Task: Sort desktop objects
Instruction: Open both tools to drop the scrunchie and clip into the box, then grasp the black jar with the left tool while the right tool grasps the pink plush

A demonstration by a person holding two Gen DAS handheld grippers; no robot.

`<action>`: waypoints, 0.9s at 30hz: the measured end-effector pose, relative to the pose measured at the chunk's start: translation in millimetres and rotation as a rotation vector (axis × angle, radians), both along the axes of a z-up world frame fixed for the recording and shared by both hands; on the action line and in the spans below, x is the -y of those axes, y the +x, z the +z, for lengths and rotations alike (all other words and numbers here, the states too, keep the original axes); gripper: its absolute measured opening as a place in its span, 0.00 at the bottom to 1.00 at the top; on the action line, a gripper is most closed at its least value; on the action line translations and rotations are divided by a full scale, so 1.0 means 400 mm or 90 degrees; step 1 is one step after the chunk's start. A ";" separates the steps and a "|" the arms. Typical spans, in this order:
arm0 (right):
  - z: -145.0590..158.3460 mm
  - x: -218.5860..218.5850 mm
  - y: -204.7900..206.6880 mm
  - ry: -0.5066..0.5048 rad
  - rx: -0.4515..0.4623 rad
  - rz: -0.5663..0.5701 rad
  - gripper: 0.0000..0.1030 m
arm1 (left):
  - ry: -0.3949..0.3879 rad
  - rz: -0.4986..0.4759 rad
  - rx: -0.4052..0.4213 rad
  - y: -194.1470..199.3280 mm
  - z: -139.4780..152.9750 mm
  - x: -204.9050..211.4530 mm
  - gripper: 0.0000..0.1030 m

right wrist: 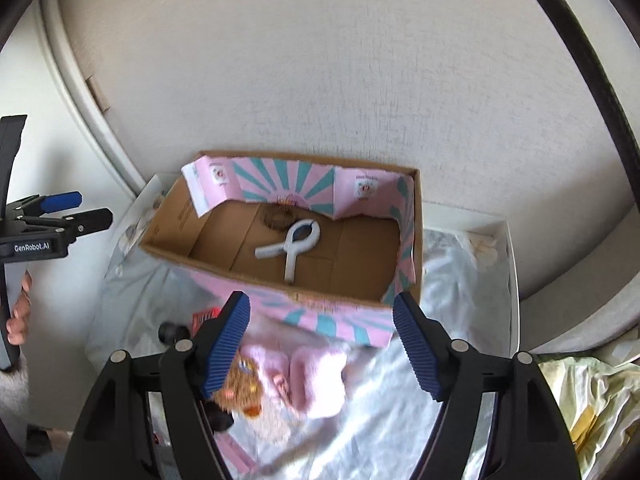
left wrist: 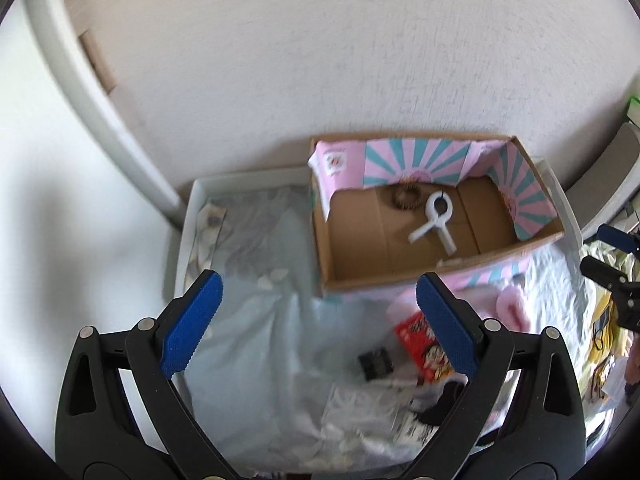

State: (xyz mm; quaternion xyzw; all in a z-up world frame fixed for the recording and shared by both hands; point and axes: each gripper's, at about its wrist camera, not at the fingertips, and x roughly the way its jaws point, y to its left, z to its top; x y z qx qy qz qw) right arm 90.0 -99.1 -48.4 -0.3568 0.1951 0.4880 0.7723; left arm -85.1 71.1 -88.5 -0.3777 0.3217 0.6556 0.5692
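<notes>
Sorting is barely begun: a white clip lies boxed ahead of my right claw. Both claws gape empty, left claw too. Pink plush beneath awaits.

Matt cardboard box holds a smooth white plastic clip.

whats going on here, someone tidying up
A person holds a two-finger gripper in each hand over a cluttered sheet, sorting small things into a cardboard box. A white clip and a brown spiky ring already lie in it. Both the left gripper and the right gripper are open and empty. A pink fluffy item and a red packet wait on the sheet.
</notes>
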 end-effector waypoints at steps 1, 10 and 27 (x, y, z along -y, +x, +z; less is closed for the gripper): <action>-0.004 0.011 -0.001 -0.001 0.001 0.001 0.68 | -0.005 0.000 -0.001 0.001 -0.007 0.016 0.95; -0.066 0.094 0.054 0.009 -0.026 -0.038 0.68 | -0.092 -0.034 0.011 0.068 -0.181 0.076 0.96; -0.209 0.067 0.138 -0.051 -0.092 -0.086 0.68 | -0.165 -0.066 0.026 0.111 -0.376 0.052 0.96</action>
